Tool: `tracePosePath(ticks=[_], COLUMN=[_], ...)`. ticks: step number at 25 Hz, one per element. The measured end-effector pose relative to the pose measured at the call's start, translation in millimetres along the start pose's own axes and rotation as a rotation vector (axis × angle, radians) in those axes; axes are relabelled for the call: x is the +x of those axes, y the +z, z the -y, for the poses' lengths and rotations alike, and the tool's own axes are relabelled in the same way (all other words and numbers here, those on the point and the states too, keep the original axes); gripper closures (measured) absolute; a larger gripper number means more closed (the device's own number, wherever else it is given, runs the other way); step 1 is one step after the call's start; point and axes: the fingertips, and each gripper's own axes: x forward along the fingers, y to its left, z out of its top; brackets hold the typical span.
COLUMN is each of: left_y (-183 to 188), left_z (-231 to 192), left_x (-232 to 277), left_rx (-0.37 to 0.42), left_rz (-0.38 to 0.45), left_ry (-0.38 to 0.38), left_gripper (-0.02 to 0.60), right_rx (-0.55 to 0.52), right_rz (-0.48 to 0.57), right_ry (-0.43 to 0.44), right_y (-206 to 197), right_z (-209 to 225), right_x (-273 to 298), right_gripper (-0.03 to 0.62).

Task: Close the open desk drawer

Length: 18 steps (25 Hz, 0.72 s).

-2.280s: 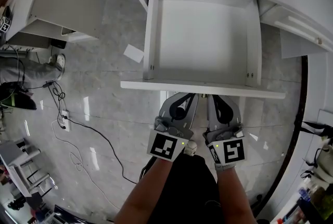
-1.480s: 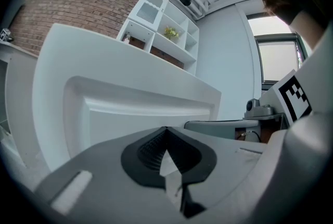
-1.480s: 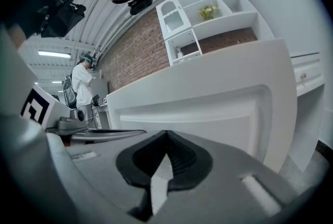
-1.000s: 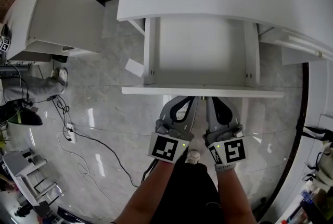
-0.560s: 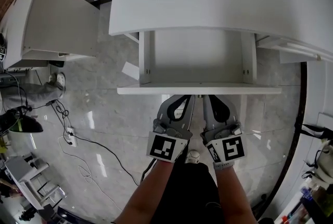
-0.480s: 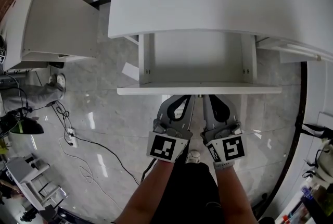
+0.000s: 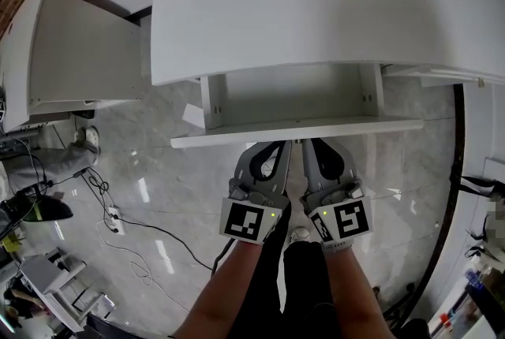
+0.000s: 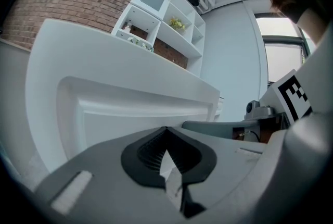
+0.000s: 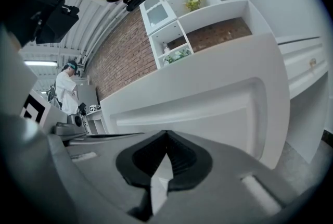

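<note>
The white desk drawer (image 7: 288, 97) stands part-way out from under the white desk top (image 7: 316, 6); only a short stretch of its inside shows. Its front panel (image 7: 296, 131) runs across the middle of the head view. My left gripper (image 7: 278, 147) and right gripper (image 7: 312, 144) sit side by side, both shut, tips against the panel's outer face near its middle. In the left gripper view the left gripper (image 8: 166, 129) points at the recessed front panel (image 8: 135, 108). In the right gripper view the right gripper (image 9: 166, 134) faces the same panel (image 9: 208, 103). Neither holds anything.
Another white cabinet piece (image 7: 79, 54) juts out at the left. Cables (image 7: 118, 219) trail over the marble floor. A dark curved edge (image 7: 450, 195) runs down the right. A wall shelf unit (image 8: 166, 25) rises behind the desk. A person (image 9: 65, 87) stands far off.
The drawer has slid inward under the desk top, so much less of its inside shows. Both grippers have moved forward with the front panel, still shut.
</note>
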Motion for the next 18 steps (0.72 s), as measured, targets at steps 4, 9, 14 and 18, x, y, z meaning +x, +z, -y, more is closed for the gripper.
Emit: tracePosePath(ticks=[4, 9, 14, 18], left_y=[5, 9, 15, 19], left_z=[0, -5, -10, -14], left_x=[13, 23, 34, 42], left_rx=[-0.001, -0.005, -0.009, -0.009], left_rz=[-0.010, -0.015, -0.027, -0.030], left_ry=[-0.034, -0.050, -0.070, -0.083], left_gripper=[0.580, 0.580, 0.580, 0.580], right_rx=[0.011, 0.027, 0.044, 0.047], right_rz=[0.004, 0.008, 0.015, 0.012], right_ry=[-0.014, -0.028, -0.036, -0.038], right_y=[4, 7, 11, 13], right_z=[7, 13, 18, 20], right_x=[10, 20, 31, 40], right_gripper=[0.595, 0.595, 0.595, 0.594])
